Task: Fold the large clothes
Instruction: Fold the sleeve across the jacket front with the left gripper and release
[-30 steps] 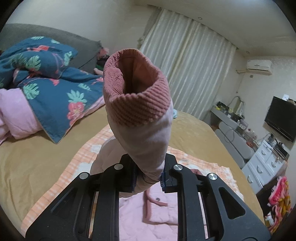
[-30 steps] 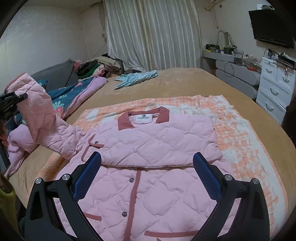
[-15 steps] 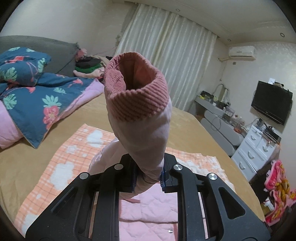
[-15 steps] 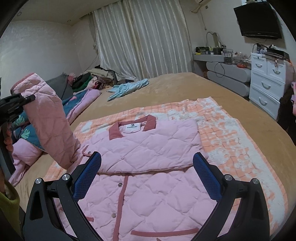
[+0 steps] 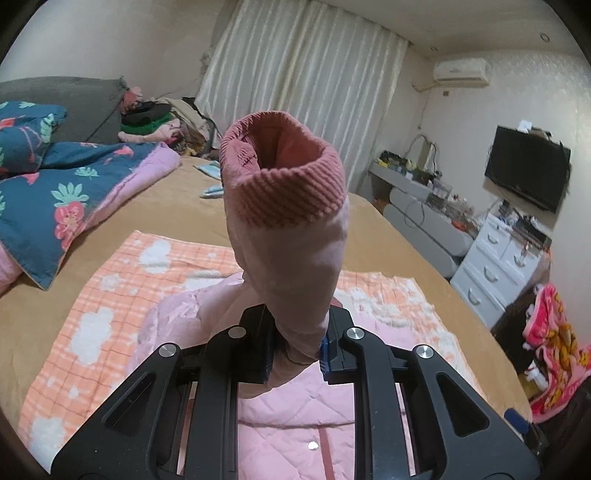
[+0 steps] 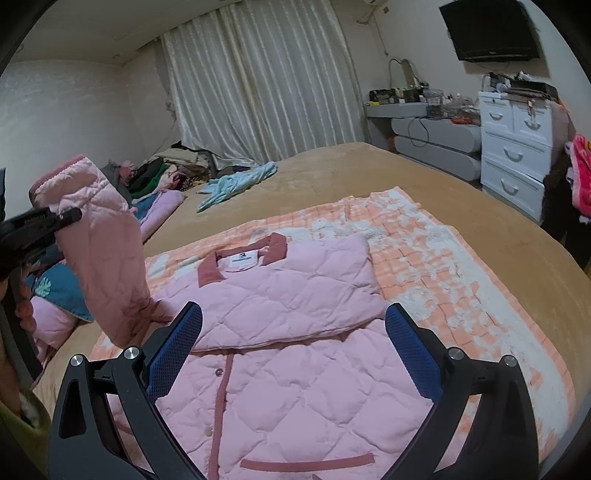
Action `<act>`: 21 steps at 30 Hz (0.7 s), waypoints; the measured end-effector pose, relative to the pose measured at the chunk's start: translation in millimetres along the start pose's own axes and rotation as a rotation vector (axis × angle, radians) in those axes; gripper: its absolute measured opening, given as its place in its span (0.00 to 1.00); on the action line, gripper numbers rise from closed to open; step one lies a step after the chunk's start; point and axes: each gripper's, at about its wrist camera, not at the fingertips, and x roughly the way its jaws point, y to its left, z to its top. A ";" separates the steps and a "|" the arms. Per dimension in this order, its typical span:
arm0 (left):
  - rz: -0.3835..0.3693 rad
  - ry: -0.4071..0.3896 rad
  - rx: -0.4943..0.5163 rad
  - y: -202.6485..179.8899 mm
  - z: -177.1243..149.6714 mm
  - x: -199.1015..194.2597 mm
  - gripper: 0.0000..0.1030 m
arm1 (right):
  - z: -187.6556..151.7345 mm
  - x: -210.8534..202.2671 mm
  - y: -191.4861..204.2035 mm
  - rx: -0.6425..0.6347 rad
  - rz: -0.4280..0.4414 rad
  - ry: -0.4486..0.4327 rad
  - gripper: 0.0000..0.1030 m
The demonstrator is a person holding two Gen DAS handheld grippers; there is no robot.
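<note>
A pink quilted jacket lies front up on an orange checked blanket on the bed, one sleeve folded across its chest. My left gripper is shut on the other sleeve just below its dark pink ribbed cuff and holds it upright above the jacket's left side. In the right wrist view that raised sleeve stands at the left with the left gripper on it. My right gripper is open and empty, hovering over the jacket's front.
A blue floral quilt and a clothes pile lie at the bed's head. A light blue garment lies on the tan bedspread. White drawers, a desk and a wall TV stand at the right.
My left gripper has carried the raised sleeve rightward, toward the jacket's body. My right gripper stays open and has shifted slightly back and up.
</note>
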 end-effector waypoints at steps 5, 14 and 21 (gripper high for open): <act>-0.011 0.035 0.044 -16.0 -12.6 14.7 0.11 | -2.2 4.4 -13.2 0.012 -0.034 0.005 0.96; -0.033 0.112 0.113 -47.4 -41.0 44.9 0.11 | -8.1 14.8 -33.8 0.031 -0.070 0.018 0.96; -0.034 0.197 0.191 -72.5 -75.0 74.4 0.11 | -12.0 21.0 -50.5 0.058 -0.086 0.028 0.96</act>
